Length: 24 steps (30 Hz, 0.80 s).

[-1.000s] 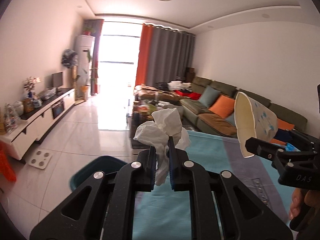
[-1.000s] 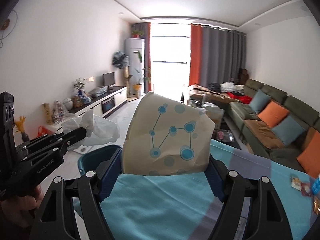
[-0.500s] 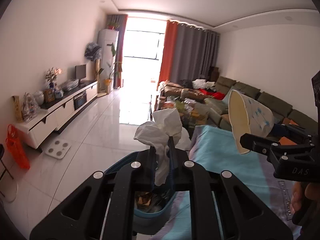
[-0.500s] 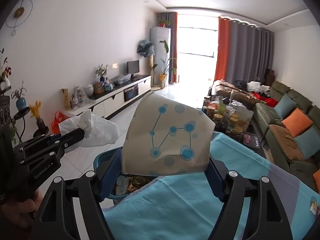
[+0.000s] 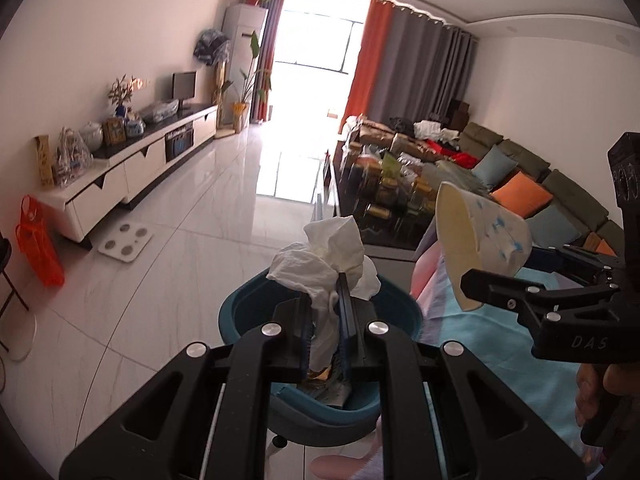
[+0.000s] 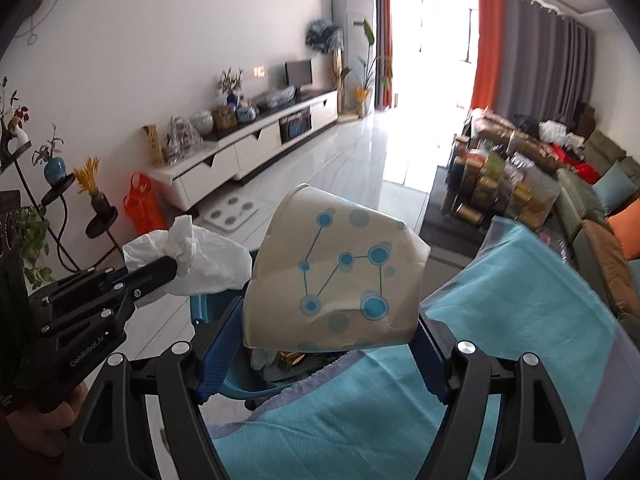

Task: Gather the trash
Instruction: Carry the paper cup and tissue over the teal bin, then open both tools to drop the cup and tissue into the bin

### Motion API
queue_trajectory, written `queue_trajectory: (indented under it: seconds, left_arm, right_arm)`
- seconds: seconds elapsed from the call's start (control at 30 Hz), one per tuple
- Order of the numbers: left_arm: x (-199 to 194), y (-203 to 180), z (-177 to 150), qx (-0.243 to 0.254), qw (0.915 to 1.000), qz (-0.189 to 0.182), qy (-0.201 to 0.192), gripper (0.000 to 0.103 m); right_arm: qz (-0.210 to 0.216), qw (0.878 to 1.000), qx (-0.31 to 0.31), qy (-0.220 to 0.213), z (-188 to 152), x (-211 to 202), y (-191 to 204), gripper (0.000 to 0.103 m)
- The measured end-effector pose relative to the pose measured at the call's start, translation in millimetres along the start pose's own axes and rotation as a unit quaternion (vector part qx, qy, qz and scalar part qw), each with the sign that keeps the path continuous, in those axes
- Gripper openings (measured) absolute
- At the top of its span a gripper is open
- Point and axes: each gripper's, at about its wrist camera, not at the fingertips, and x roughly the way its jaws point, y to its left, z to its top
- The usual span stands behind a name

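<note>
Pinching one crumpled white tissue (image 5: pixel 324 268) between nearly closed left tongs (image 5: pixel 325 320), its bunched end sticking up and forward past the tips, directly over one teal trash bin (image 5: pixel 240 308) on the floor. Clamping one flattened paper cup (image 6: pixel 340 272) across spread right tongs (image 6: pixel 332 344), long axis running forward and up, open rim (image 5: pixel 448 248) facing left toward the tissue, base tilted right. Hovering above the edge of the teal-covered tabletop (image 6: pixel 520 320), just beside the bin. Farther off: one white floor scale (image 5: pixel 126 240), one orange bag (image 5: pixel 40 248).
</note>
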Motion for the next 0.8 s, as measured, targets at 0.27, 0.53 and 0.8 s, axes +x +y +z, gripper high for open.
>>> queue_trajectory:
  seconds: [0.27,0.53,0.8]
  left_arm:
    - [67,23,-9,-0.012,0.9989,0.007,0.046,0.011]
    - [124,35,-18,-0.026,0.9962,0.012,0.082,0.012]
    - [167,44,-22,-0.032,0.9939,0.015,0.105,0.025]
  right_arm:
    - [0.024,0.998,0.001,0.050,2,46,3,0.075]
    - [0.037,0.996,0.000,0.078,3,75,8,0.075]
    - [0.050,0.994,0.000,0.099,7,92,5,0.075]
